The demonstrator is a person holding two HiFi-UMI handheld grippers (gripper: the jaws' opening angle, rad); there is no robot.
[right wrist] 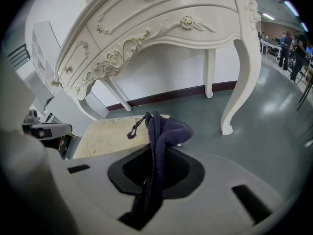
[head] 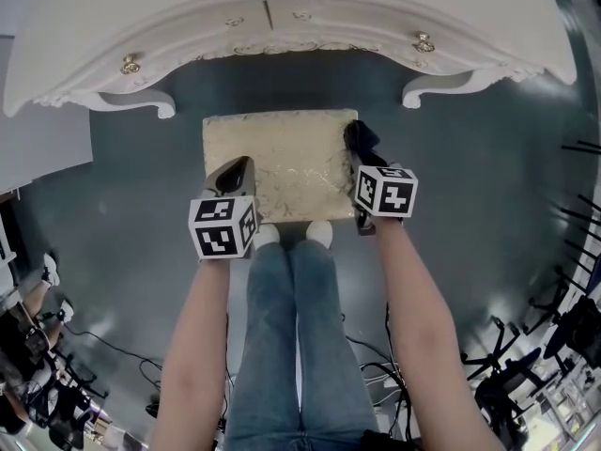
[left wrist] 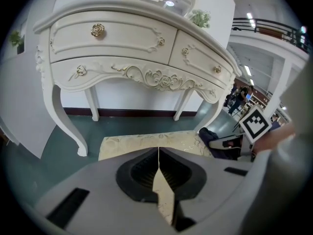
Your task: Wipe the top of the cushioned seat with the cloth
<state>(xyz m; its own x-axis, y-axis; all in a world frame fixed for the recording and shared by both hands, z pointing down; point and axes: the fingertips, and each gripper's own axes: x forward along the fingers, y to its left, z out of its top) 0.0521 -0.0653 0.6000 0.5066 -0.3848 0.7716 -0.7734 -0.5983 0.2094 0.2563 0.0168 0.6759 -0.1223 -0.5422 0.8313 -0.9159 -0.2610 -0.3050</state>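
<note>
The cushioned seat (head: 282,158) is a cream rectangular stool with a patterned top, standing on the floor in front of the dressing table; it also shows as the seat (left wrist: 146,143) and seat (right wrist: 110,133). My right gripper (head: 360,144) is shut on a dark blue cloth (right wrist: 159,131), which bunches out past the jaw tips over the seat's right edge. The same cloth (head: 362,139) shows at the right edge in the head view, and the cloth (left wrist: 215,141) in the left gripper view. My left gripper (head: 237,169) is shut, empty, over the seat's near left corner.
A white ornate dressing table (head: 282,36) with gold knobs curves over the far side of the seat; its legs (right wrist: 242,82) stand to either side. The person's shoes (head: 291,235) touch the seat's near edge. Cables (head: 113,346) lie on the grey-green floor behind.
</note>
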